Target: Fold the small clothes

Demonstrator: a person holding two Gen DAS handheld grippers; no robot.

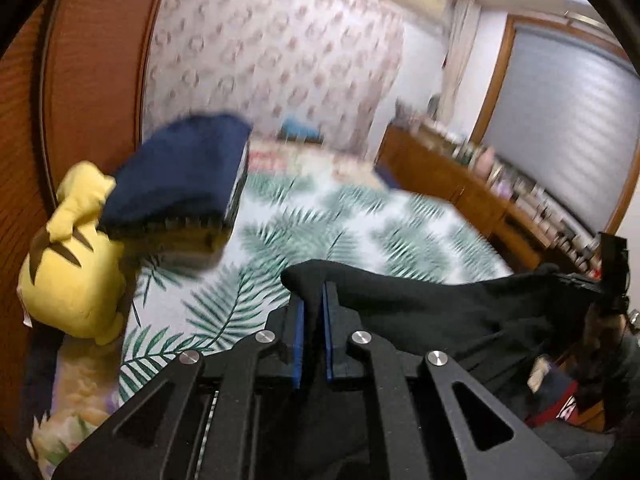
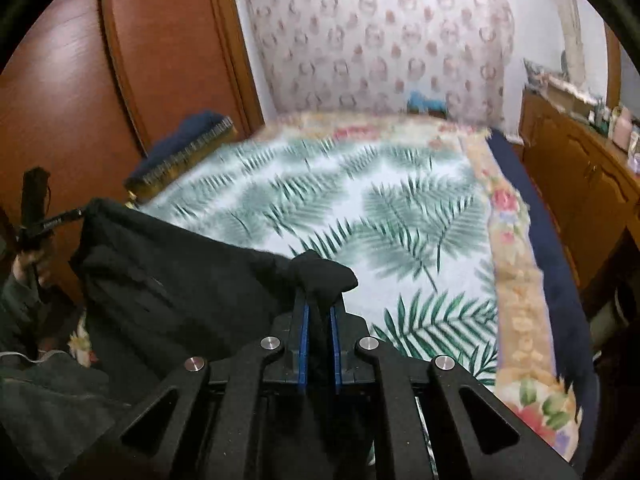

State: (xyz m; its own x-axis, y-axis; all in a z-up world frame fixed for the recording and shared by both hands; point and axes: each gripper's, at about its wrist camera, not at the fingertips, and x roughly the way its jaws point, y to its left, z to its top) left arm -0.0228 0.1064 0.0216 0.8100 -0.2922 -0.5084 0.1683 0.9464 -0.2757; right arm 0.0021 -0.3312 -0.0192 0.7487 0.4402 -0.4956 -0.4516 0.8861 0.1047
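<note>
Cloth, black and limp, hangs stretched between the 2 tongs above the bed [image 2: 400, 184]. The left tongs [image 1: 313, 300] are closed on 1 corner of the black garment [image 1: 440, 312], and the right tongs [image 2: 319, 304] are pinched shut on the opposite corner, a small bunch of fabric poking up past the blue pads [image 2: 305, 344] on each side.

It looks light and soft, with no stiffness: the upper edge sags a little between the 2 holds and the rest droops below. I'd judge it will drape wherever it is laid and crease easily, so it wants spreading flat on the leaf-print cover. Corners or the hem seem the sensible places to hold; a pinch mid-panel would likely just gather a lump. It does not look slippery.

A yellow plush toy [image 1: 76, 272] and a navy cushion [image 1: 180, 172] sit by the wooden wardrobe [image 2: 160, 48], well apart from the garment.
</note>
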